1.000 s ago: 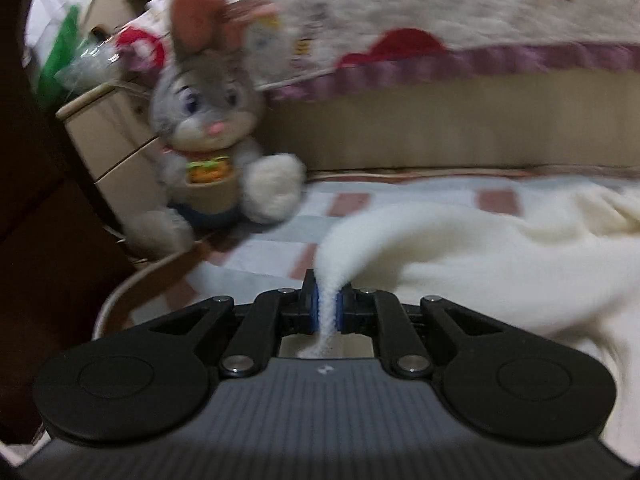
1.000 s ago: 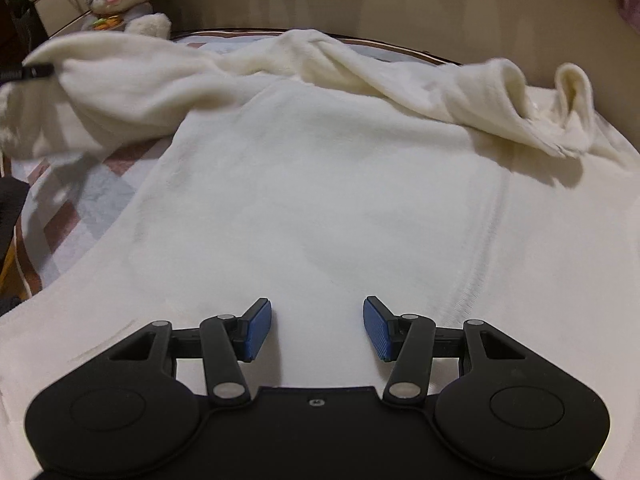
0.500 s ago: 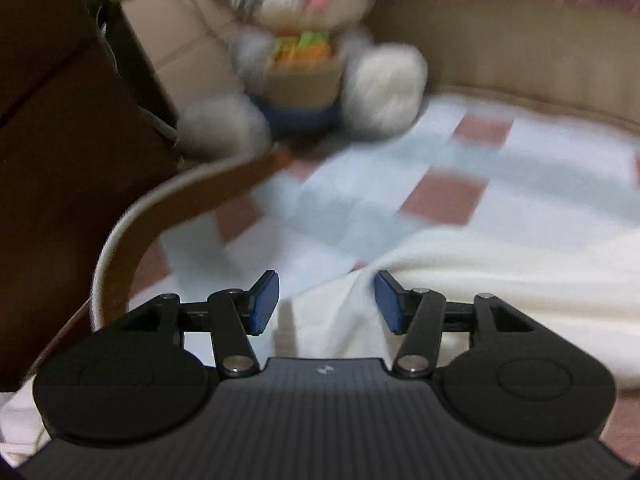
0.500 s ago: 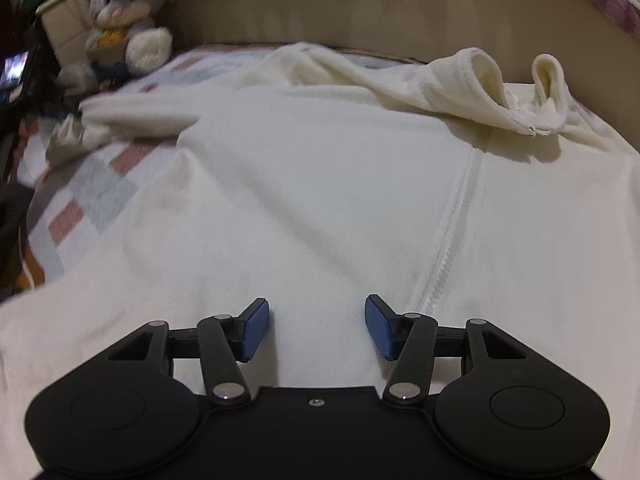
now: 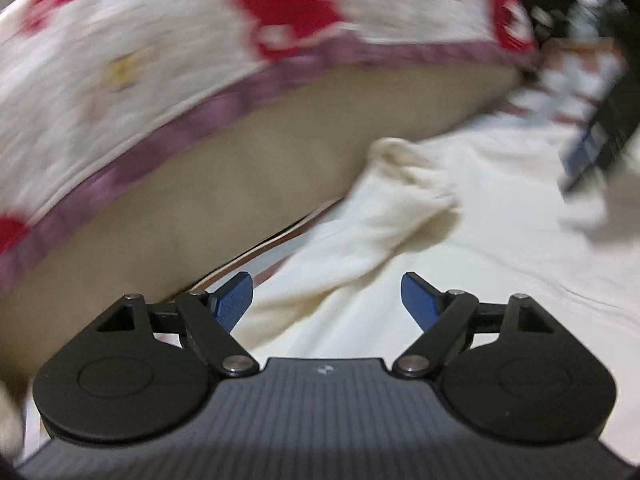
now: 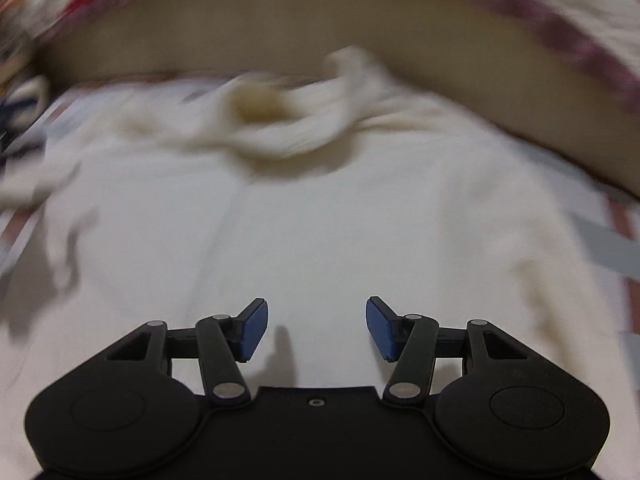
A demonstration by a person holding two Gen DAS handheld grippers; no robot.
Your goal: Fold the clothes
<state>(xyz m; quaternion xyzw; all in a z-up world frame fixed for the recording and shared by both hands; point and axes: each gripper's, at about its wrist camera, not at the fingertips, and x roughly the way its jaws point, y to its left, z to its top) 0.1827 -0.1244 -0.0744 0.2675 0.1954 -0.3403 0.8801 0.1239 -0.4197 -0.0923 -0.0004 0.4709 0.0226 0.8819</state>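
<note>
Released from the left tongs (image 5: 327, 294), the cream sleeve they pinched a second ago is no longer clamped; their jaws are opening, with nothing pressed between the blue pads, and the plush rabbit that filled their view has gone from sight. In the left wrist view, from left to right: a red-and-white patterned quilt (image 5: 120, 60) with a purple border hangs above a tan bed frame (image 5: 224, 184), then the cream sweater (image 5: 400, 220) lies on the bed, its bunched sleeve end just ahead of the tongs, and a dark blurred object shows at the far right edge. The right tongs (image 6: 316, 330) hover over the sweater's flat body with jaws apart, holding nothing. In their view, a checked bedsheet (image 6: 24, 232) shows at the left edge, the cream sweater (image 6: 320, 220) is spread across the middle with its crumpled collar and sleeves near the bed frame (image 6: 280, 28), and more checked sheet shows at the right.
</note>
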